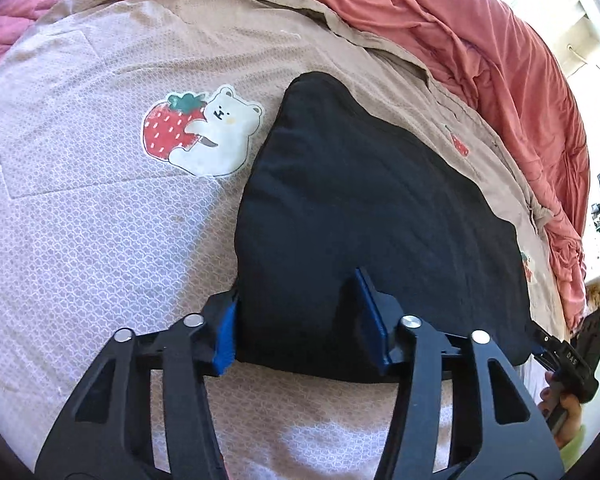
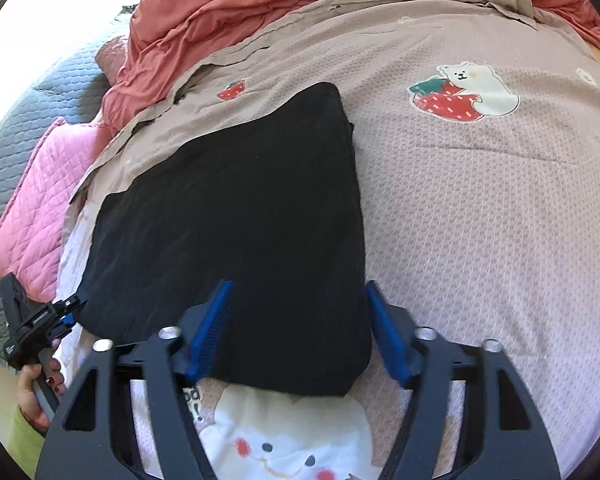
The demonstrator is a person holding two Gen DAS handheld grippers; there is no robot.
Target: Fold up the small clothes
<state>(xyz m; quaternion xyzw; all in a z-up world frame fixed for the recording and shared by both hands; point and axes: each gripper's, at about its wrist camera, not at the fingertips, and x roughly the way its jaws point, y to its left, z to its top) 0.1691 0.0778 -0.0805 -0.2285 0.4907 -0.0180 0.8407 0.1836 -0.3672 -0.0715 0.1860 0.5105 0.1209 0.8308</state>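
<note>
A black folded garment (image 1: 360, 200) lies flat on the patterned bed cover (image 1: 80, 240). My left gripper (image 1: 296, 285) straddles its near left corner. One blue pad (image 1: 225, 332) sits at the cloth's left edge and the other rests on top of the fabric; the jaws stand apart. In the right wrist view the same garment (image 2: 240, 200) has its near right corner between the fingers of my right gripper (image 2: 299, 282). Its left pad (image 2: 210, 328) lies on the cloth and its right pad sits just outside the edge, so it is open too.
A rumpled coral blanket (image 1: 480, 40) is heaped along the far side of the bed. A pink quilted pillow (image 2: 40, 200) and a grey quilt (image 2: 24, 120) lie at the left. The cover carries bear-and-strawberry prints (image 1: 200, 132). A hand (image 2: 36, 392) holds the other gripper's handle.
</note>
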